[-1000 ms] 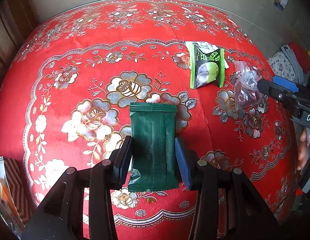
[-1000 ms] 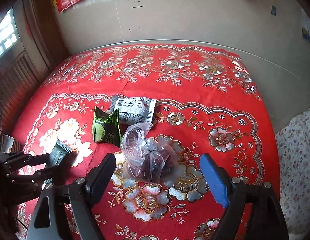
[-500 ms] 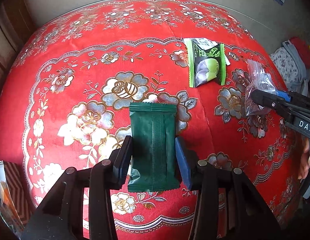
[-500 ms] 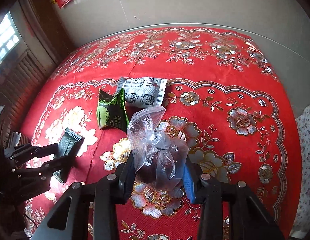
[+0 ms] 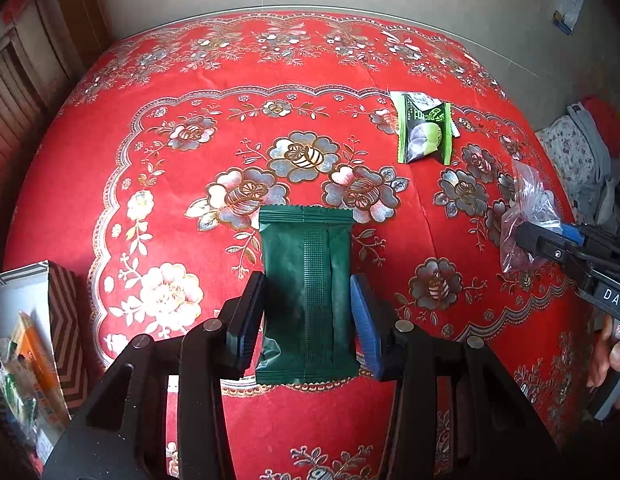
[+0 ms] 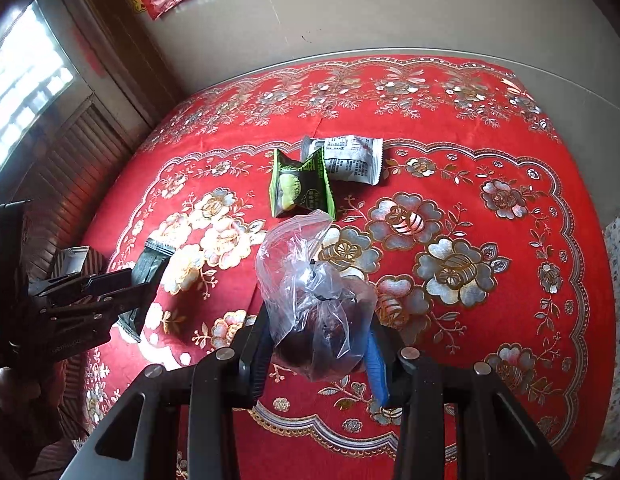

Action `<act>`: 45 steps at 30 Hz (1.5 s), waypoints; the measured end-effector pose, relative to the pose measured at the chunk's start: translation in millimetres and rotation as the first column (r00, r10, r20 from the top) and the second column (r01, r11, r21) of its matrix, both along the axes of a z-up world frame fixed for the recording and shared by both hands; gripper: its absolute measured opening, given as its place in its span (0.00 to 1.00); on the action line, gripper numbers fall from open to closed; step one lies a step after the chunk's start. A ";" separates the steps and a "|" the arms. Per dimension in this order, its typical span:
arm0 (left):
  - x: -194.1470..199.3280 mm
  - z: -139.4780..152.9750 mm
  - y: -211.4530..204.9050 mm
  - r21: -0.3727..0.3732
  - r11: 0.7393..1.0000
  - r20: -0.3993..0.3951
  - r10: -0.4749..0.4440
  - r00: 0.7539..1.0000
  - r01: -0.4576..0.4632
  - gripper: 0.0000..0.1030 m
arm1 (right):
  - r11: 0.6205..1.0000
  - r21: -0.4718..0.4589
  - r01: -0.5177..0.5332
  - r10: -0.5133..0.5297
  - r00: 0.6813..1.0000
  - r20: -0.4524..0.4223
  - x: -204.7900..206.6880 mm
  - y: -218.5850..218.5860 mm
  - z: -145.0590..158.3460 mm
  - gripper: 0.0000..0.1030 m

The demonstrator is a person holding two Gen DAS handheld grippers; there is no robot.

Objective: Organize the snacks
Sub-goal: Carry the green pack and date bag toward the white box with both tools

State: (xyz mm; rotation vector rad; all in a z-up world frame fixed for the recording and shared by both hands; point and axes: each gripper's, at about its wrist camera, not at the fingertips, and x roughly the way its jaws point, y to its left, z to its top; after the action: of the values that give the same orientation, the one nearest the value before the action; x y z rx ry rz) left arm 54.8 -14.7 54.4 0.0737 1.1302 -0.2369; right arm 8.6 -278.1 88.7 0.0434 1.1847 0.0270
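Status: both grippers loaded. L gripper fingers clamp the dark green pack by its long edges, rear half only; front half sticks out fwd over the red surface. Looks lifted or barely off the cloth, can't tell which. R gripper fingers narrow on a clear bag w/ dark contents, squeezed at the fat lower part; knotted top flops fwd.

Still loose on surface: light-green pack overlapping a white pack, mid-cloth, well apart from both grippers. Box w/ other snacks at L edge, prob the drop target, my guess.

Risks:
- Bag film is slick and soft. Fingers grip contents through plastic, so it could slide out or the contents get crushed if squeezed harder.
- Green pack held edge-on. Could buckle or pivot down on a fast swing.
- Grippers are near each other. Both heading to the box at once = clash.
- Box opening is narrow vs the bag. Loose top may snag the rim.
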 end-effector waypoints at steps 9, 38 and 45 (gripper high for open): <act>-25.4 21.9 27.5 0.013 1.000 0.065 0.017 0.998 -0.018 0.41 | 0.999 0.017 -0.039 0.038 0.999 0.037 -8.1 45.8 13.5 0.38; -82.9 57.1 138.2 0.007 0.983 0.140 0.182 0.973 -0.185 0.41 | 0.978 0.049 -0.202 0.199 0.978 0.061 -21.4 166.9 21.4 0.38; -89.9 70.1 167.1 0.004 0.970 0.169 0.238 0.957 -0.242 0.41 | 0.967 0.046 -0.252 0.249 0.966 0.072 -16.6 188.0 27.1 0.38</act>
State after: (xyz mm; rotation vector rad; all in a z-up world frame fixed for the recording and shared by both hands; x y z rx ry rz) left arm -35.0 152.4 124.5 -0.0223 0.9640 0.0001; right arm -8.0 -90.1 115.8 -0.0593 1.1172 0.2822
